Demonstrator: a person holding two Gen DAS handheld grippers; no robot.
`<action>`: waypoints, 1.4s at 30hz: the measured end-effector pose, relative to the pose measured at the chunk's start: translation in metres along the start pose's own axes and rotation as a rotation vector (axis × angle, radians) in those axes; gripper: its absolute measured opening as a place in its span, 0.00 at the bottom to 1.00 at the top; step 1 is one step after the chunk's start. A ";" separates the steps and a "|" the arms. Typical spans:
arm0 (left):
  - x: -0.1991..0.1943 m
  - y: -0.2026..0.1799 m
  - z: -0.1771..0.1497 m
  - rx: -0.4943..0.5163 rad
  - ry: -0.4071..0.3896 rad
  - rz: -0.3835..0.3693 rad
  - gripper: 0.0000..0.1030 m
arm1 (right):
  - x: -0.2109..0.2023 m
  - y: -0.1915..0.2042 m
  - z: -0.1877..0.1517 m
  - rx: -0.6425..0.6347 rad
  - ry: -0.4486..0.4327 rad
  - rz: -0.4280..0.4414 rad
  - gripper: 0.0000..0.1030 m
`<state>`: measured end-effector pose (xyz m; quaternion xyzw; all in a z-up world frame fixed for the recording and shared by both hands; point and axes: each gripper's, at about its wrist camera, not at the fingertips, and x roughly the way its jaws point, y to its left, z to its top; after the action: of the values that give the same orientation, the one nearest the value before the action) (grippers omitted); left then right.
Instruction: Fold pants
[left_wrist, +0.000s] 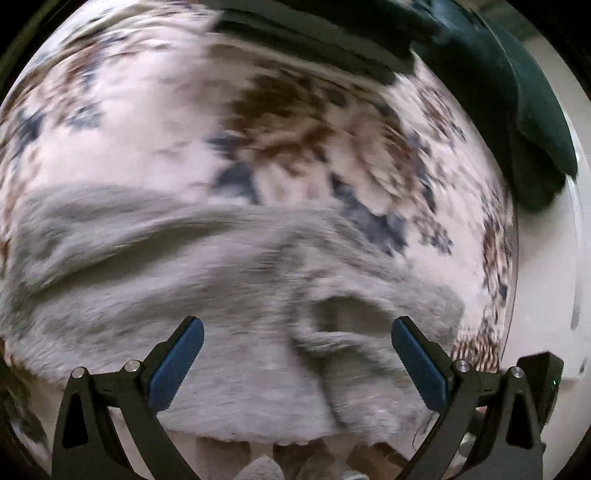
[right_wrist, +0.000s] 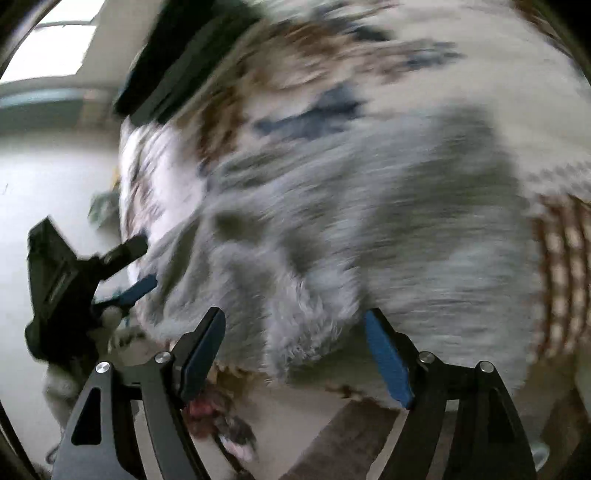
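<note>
The grey pants (left_wrist: 229, 295) are lying as a fuzzy, fleece-like heap, rumpled into soft ridges and one deep fold, across a pale cloth (left_wrist: 147, 122) printed with brown and slate-blue blotches (a floral bedspread or table cover, the blur is making it hard to say). In the left wrist view they are filling the frame from 9 o'clock round to 4 o'clock, their near hem running along the bottom.

The left gripper (left_wrist: 297, 354) is hovering with its blue-padded fingers (left_wrist: 177, 363) spread wide, gripping nothing, the fleece showing between them. The right gripper (right_wrist: 295, 350) is likewise standing well open and holding nothing, its pads (right_wrist: 388, 362) framing the shaggy near edge of the pants (right_wrist: 332, 236); whether either pad is touching the fabric I cannot tell.

A dark green garment (left_wrist: 517, 92) is lying folded at 1 o'clock in the left view. In the right view the left gripper (right_wrist: 135, 271) is showing at 9 o'clock, just beside the pants' edge, with pale floor (right_wrist: 55, 177) beyond.
</note>
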<state>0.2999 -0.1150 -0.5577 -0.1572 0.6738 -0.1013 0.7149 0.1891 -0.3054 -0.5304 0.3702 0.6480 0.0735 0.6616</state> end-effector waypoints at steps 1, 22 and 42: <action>0.004 -0.008 -0.001 0.018 0.020 -0.001 1.00 | -0.005 -0.016 0.004 0.055 -0.016 -0.006 0.77; 0.014 0.023 -0.013 0.085 0.068 0.194 1.00 | -0.009 -0.040 -0.007 0.096 0.030 0.202 0.71; 0.013 0.069 -0.007 -0.062 0.014 -0.031 0.48 | -0.012 -0.095 0.064 0.075 -0.062 -0.205 0.61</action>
<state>0.2890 -0.0555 -0.5949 -0.1892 0.6789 -0.0926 0.7034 0.2098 -0.4052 -0.5835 0.3283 0.6640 -0.0302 0.6711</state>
